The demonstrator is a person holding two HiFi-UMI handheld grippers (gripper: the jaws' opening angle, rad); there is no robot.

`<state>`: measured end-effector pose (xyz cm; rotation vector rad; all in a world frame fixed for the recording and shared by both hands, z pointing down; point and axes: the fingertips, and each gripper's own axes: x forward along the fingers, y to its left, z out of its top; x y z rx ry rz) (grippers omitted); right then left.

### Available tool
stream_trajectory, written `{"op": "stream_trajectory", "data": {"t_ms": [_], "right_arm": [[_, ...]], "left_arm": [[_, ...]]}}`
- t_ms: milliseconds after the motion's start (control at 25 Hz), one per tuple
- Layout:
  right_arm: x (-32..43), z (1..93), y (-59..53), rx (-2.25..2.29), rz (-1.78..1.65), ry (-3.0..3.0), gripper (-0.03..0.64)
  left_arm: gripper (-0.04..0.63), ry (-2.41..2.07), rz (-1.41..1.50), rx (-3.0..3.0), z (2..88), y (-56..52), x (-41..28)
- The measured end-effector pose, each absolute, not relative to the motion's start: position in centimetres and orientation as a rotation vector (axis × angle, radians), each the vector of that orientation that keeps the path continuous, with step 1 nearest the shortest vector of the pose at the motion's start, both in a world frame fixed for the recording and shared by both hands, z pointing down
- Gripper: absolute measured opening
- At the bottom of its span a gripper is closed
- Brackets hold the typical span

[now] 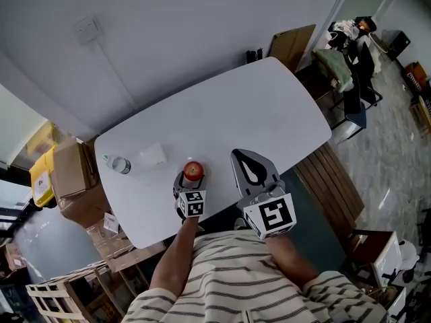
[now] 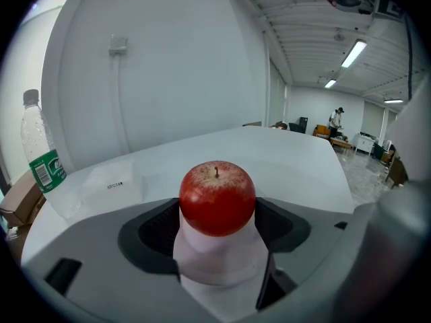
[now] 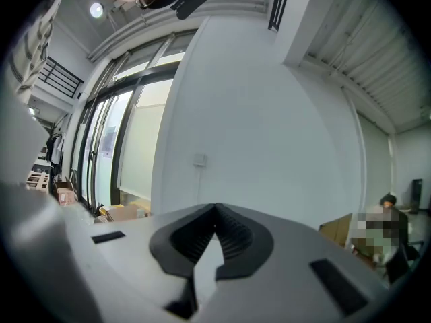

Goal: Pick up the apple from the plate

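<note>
Since the apple [image 2: 217,197] sits between the jaws of the left gripper [image 1: 192,178], which stand spread to either side with the pads right at its flanks and no clear squeeze showing, the step in hand looks like the closing. It is best done gently and squarely, pinching at the widest girth so the round fruit does not squirt forward, then lifting straight up. The apple rests on the table [image 1: 269,106] near its front edge; no plate can be made out under it. The right gripper [image 1: 238,157] hangs just beside, jaws pressed together on nothing, and should not crowd the lift.

The left gripper view shows the stem upright and the apple centred between the pads, with a bottle [image 2: 40,153] standing off to the left. The head view alone shows how near the table edge the apple is. The right gripper view shows only wall and windows.
</note>
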<state>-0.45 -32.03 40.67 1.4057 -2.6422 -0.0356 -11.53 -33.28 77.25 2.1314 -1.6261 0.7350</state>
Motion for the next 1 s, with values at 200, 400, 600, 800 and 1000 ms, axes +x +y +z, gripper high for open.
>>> {"op": "stream_trajectory", "data": {"t_ms": [200,400,600,800,1000], "right_arm": [[-0.4,40.7,-32.0,1.407,-0.032,-2.642,0.012],[-0.5,40.7,-31.8,1.402,-0.025,-2.649,0.012],[-0.7,40.7,-31.5,1.389,-0.021,-2.661,0.012],[-0.9,40.6,-31.0,1.371,-0.013,-2.679,0.012],[-1.4,40.1,-30.5,1.345,-0.017,-2.705,0.012]], "left_arm": [[0.354,-1.618,0.74,2.129,77.3,-33.3,-11.5],[0.353,-1.618,0.717,2.136,76.7,-33.2,-11.5],[0.351,-1.637,0.684,2.137,75.5,-32.9,-11.7],[0.351,-1.671,0.645,2.126,73.8,-32.6,-12.1],[0.351,-1.699,0.607,2.109,72.0,-32.2,-12.6]]}}
